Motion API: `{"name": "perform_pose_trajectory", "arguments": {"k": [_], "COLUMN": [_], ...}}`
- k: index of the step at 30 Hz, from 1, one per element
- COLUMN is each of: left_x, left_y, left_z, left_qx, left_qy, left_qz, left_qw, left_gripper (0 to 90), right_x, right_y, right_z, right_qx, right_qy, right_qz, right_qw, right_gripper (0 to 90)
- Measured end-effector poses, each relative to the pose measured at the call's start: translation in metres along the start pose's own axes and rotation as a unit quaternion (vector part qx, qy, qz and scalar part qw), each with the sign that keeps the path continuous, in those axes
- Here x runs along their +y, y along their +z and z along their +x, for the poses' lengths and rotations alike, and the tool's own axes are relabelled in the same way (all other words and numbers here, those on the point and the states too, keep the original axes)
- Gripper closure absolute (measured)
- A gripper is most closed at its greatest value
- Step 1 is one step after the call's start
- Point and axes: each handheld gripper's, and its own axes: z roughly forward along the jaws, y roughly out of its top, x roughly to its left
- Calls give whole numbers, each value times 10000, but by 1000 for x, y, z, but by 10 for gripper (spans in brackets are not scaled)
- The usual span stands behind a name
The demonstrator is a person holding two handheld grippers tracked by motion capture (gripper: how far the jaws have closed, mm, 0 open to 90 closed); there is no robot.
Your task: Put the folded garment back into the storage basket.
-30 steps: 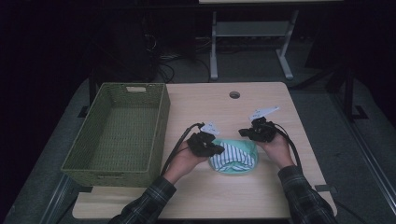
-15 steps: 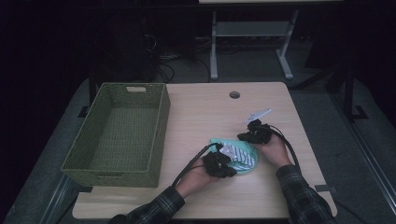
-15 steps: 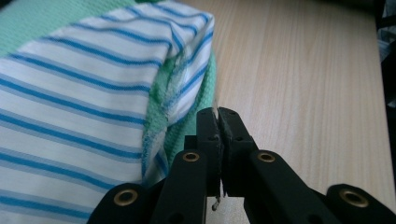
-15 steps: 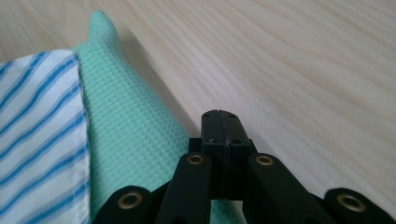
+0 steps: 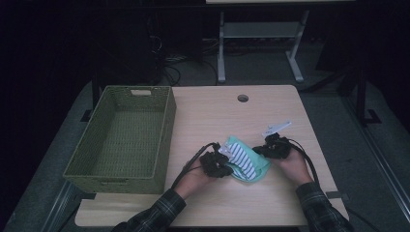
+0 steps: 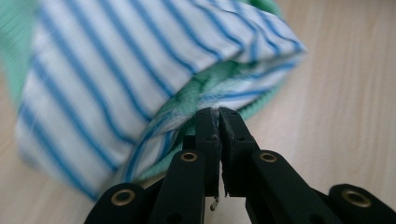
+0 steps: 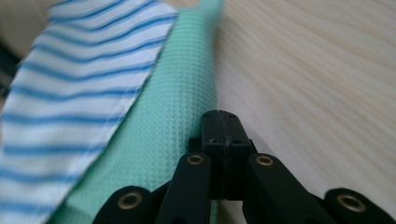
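Both hand-held grippers, left and right, are pinching opposite edges of the striped green cloth lying on the desk.

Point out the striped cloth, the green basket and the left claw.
striped cloth [image 5: 243, 162], high view, on its blue-and-white striped middle.
green basket [image 5: 166, 126], high view, on its right wall.
left claw [image 6: 218, 116], left gripper view, between its fingertips, at the cloth's edge.
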Motion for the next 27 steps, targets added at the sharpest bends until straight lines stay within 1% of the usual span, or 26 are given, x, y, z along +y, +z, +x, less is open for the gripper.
{"name": "perform_pose_trajectory", "arguments": {"k": [2,3,5,6,7,8,9,10,11,12,13,14,15,17,18,19,20,22,23,24,25,26,27], "left_x": [-3,-5,-7,-8,-8,-9,-9,-9,-10,-10,-10,-10,-10,-10,-9,-9,-9,-9,-9,-9,-9,-9,-8], "left_y": [-3,-5,-8,-9,-10,-10,-10,-10,-10,-10,-10,-10,-9,-9,-9,-9,-9,-9,-9,-10,-11,-12,-13], "left_z": [6,9,14,17,19,22,24,26,29,29,31,32,32,34,35,36,36,37,37,37,37,36,36], "left_qx": [85,127,178,212,224,253,266,282,283,283,304,299,316,332,328,331,330,325,322,330,333,339,339], "left_qy": [-94,-78,-155,-159,-177,-217,-190,-260,-247,-247,-235,-264,-307,-286,-291,-283,-286,-291,-300,-282,-272,-269,-258], "left_qz": [-55,-13,-35,-17,3,-33,-1,-33,-21,-21,3,-6,-40,-42,-34,-20,-22,-19,-32,-22,-8,-10,14], "left_qw": [9999,9999,9997,9996,9996,9994,9995,9993,9993,9993,9993,9992,9990,9990,9990,9990,9990,9990,9990,9991,9991,9991,9991], "left_gripper": [863,863,864,865,867,869,869,870,873,873,873,873,873,873,873,873,873,873,871,867,846,836,836], "right_x": [-3,-6,-8,-9,-10,-11,-13,-14,-17,-17,-18,-19,-20,-21,-23,-23,-25,-25,-26,-28,-31,-32,-32], "right_y": [-3,-6,-7,-8,-9,-10,-11,-12,-13,-13,-13,-13,-14,-15,-16,-16,-18,-18,-19,-20,-24,-25,-25], "right_z": [5,10,12,15,17,20,23,26,32,32,35,37,40,44,48,48,51,52,52,51,48,47,47], "right_qx": [22,48,68,89,110,148,161,194,250,250,264,297,324,360,395,395,400,382,376,340,274,210,210], "right_qy": [-10,-17,-28,-35,-89,-66,-140,-126,-178,-178,-189,-231,-207,-244,-311,-311,-304,-325,-270,-268,-147,-119,-119], "right_qz": [-17,-42,-74,-61,-77,-42,-57,-24,-48,-48,-33,-49,-32,-30,-58,-58,-74,-91,-100,-144,-177,-230,-230], "right_qw": [10000,10000,9999,9999,9999,9999,9998,9997,9995,9995,9995,9993,9993,9990,9987,9987,9987,9987,9989,9990,9994,9994,9994], "right_gripper": [900,900,900,900,900,900,900,900,900,900,900,900,900,900,900,900,900,899,895,885,855,829,829]}}
